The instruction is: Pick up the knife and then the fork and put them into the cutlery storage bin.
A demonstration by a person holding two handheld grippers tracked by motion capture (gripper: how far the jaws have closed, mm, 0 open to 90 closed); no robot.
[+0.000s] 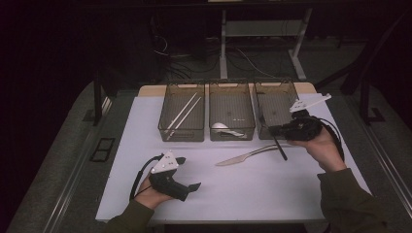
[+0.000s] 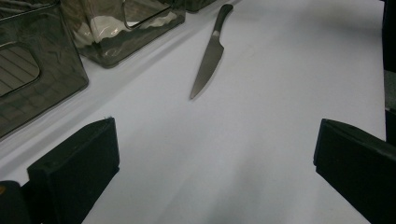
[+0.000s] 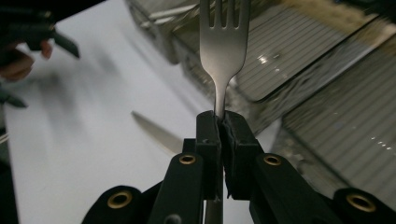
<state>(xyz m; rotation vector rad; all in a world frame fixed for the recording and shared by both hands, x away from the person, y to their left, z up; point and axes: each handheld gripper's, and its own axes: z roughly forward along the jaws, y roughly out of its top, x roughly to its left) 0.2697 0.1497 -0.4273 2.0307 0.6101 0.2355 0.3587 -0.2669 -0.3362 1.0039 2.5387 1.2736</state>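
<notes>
The bench (image 1: 145, 194) has a white top, and around it the room is dark, with a grey floor and table legs (image 1: 223, 48) behind. No brand or writing can be read anywhere. Near the front left corner, the left gripper (image 1: 194, 187) rests on the bench with its jaws wide apart and nothing between them. Along the back edge stand three clear bins: the left bin (image 1: 181, 130) holds two white sticks, the middle bin (image 1: 231, 133) a spoon, the right bin (image 1: 274, 92) is partly behind the other hand. A knife (image 1: 245, 156) lies before them, its tip toward the left. At the right, the right gripper (image 3: 219, 122) is clamped on a fork (image 3: 223, 42); the fork hangs above the front wall of the right bin, its long axis along the jaws.
</notes>
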